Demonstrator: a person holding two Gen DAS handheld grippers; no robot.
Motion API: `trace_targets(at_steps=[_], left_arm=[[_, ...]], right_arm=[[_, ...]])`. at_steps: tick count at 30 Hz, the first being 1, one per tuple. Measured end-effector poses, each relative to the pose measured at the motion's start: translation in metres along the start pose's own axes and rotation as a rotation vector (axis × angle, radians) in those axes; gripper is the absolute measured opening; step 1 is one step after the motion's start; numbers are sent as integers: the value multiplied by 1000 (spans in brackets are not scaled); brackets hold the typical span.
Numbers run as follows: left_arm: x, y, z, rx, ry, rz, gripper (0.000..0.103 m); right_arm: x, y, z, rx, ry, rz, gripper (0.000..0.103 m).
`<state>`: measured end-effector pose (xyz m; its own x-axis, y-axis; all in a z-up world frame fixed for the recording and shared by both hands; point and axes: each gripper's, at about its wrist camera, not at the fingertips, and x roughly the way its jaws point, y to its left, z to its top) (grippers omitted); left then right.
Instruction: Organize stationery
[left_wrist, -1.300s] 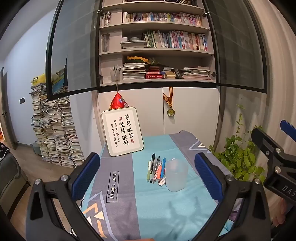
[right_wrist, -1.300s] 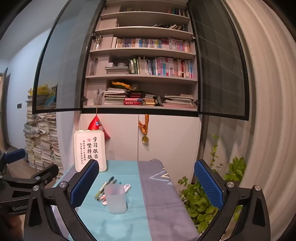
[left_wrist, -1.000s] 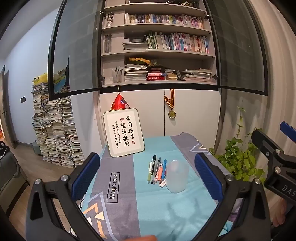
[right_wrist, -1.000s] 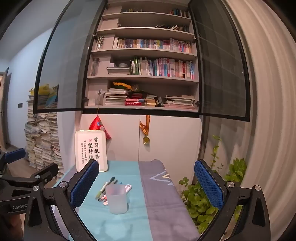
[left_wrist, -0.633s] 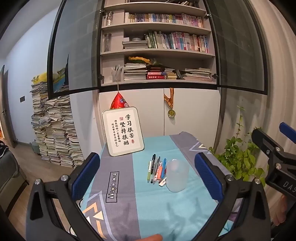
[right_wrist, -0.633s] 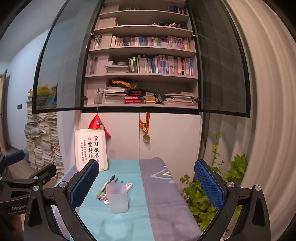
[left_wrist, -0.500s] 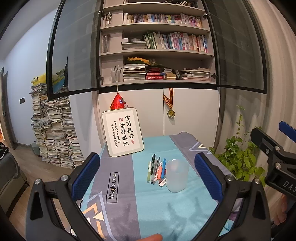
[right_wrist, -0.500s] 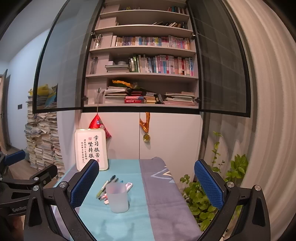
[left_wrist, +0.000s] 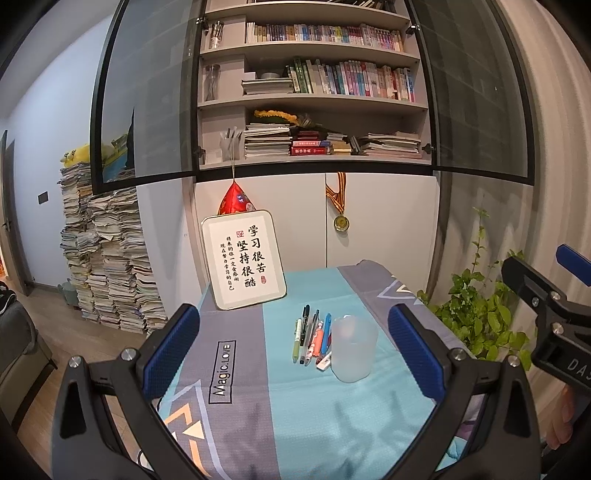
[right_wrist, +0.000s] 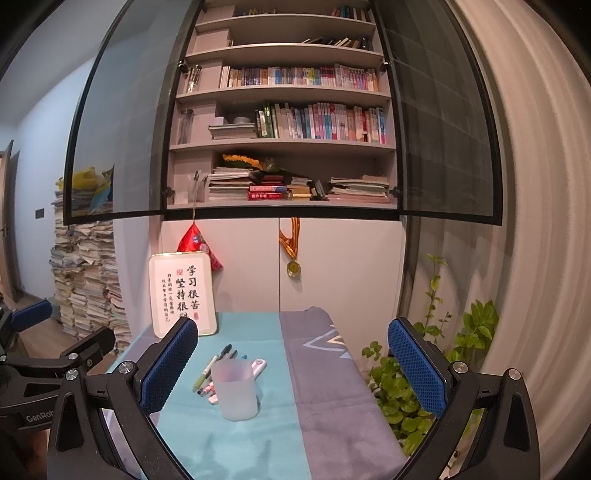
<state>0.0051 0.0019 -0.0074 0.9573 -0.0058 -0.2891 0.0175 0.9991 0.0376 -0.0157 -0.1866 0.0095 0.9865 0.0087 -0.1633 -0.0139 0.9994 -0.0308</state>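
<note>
A tall grey bookcase with open dark glass doors (left_wrist: 314, 92) fills the wall behind a small table draped in a teal and grey patterned cloth (left_wrist: 280, 406), and everything that matters sits on that cloth. Taking the frosted translucent plastic cup (left_wrist: 352, 349) as the marker: it stands upright near the middle of the cloth, mouth up, which suits it as the holder the loose items are presumably meant to go into. Well behind it and to its left, a white framed plaque with black calligraphy (left_wrist: 243, 258) leans back against the cabinet, clear of the working area. Just beside the cup on its left lies a row of pens and markers in green, black, orange and blue (left_wrist: 312, 338), laid roughly parallel and flat, the nearest one touching or almost touching the cup's base; none is in the cup yet, so the sorting looks not yet begun. The left gripper (left_wrist: 293, 352) hangs short of the cup, its blue-padded fingers spread wide and grasping nothing. The right gripper (right_wrist: 291, 363) is likewise released and empty, on the cup's near side, probably poised for a first pick.
</note>
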Motion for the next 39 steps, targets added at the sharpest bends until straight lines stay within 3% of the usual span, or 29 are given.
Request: trace_targets(at_steps=[39], left_arm=[[34,-4,-7,31,44,-45,102]], right_arm=[[31,1,-8,0,48,22,103]])
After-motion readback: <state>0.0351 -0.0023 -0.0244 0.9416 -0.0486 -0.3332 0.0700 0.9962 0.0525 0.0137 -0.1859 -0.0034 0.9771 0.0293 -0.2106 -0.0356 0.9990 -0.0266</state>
